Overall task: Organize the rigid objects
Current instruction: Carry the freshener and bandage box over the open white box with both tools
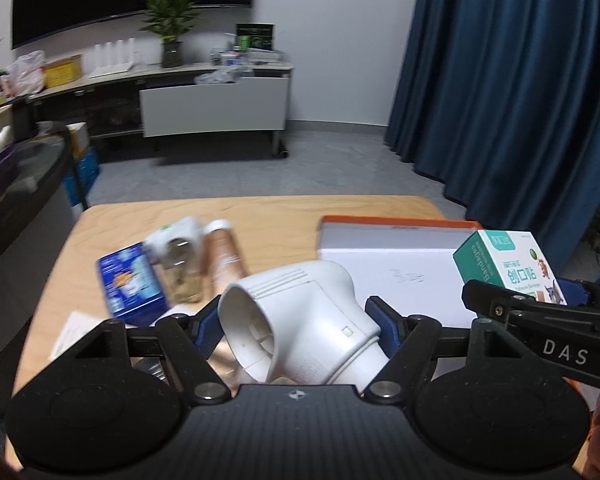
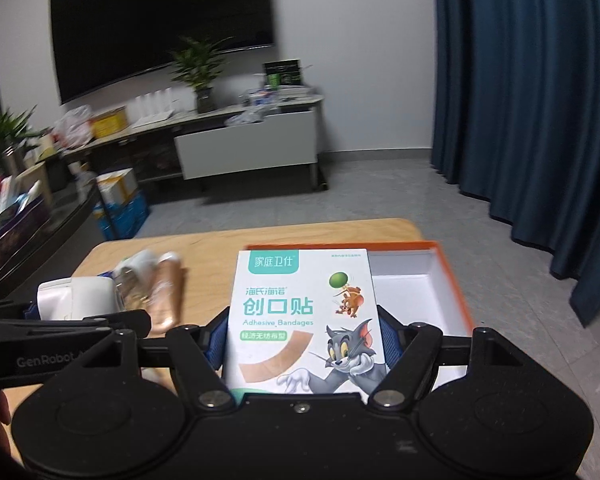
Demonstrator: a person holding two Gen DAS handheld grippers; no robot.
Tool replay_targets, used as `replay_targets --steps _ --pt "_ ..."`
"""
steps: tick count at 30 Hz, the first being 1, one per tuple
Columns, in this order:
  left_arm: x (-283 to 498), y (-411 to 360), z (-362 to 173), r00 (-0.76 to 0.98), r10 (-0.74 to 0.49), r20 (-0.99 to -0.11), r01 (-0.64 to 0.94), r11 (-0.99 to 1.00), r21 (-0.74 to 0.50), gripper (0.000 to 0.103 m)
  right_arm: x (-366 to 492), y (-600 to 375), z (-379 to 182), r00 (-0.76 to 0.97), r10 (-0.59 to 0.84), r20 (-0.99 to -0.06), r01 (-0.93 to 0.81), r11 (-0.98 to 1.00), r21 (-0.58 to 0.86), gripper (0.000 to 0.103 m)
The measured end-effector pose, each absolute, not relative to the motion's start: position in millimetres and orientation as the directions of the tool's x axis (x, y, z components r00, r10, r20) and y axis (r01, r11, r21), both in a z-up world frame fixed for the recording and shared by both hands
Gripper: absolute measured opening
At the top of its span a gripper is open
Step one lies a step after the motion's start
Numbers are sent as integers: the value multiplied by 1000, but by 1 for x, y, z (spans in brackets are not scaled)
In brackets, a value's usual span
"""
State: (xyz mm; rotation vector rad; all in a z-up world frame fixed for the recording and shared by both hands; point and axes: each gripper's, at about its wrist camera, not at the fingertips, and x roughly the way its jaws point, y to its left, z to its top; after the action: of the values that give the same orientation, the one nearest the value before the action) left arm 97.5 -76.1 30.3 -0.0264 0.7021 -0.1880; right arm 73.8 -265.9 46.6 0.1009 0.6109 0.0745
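While both grippers were loaded above the wooden table (image 1: 284,216), neither item had reached the orange-rimmed box (image 2: 452,280).

Largest first: the table carried the open box with a white inside at its right half; the box sat below and ahead of the right gripper (image 2: 302,338). That gripper's blue pads were clamped on the sides of the bandage box (image 2: 300,312), held upright with its printed face to the camera, over the box's left part. The left gripper (image 1: 296,324) was clamped on the white thermometer-like device (image 1: 300,320), raised off the table left of the box. Behind it, blurred, a blue pack (image 1: 130,284), a clear jar (image 1: 180,264) and a copper-coloured tube (image 1: 226,256) lay close together on the table.
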Motion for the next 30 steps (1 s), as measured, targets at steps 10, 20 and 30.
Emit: replay_targets --steps 10,20,30 --pt "134 -122 43 735 -240 -634 244 966 -83 75 95 -319 57 832 34 -554 45 991 128 84" --pt "142 -142 38 730 -248 -637 257 963 -80 75 112 -343 48 826 49 -562 46 987 153 84" --pt "148 -142 33 720 -235 -653 240 967 -84 75 125 -342 36 808 67 -585 26 988 149 84"
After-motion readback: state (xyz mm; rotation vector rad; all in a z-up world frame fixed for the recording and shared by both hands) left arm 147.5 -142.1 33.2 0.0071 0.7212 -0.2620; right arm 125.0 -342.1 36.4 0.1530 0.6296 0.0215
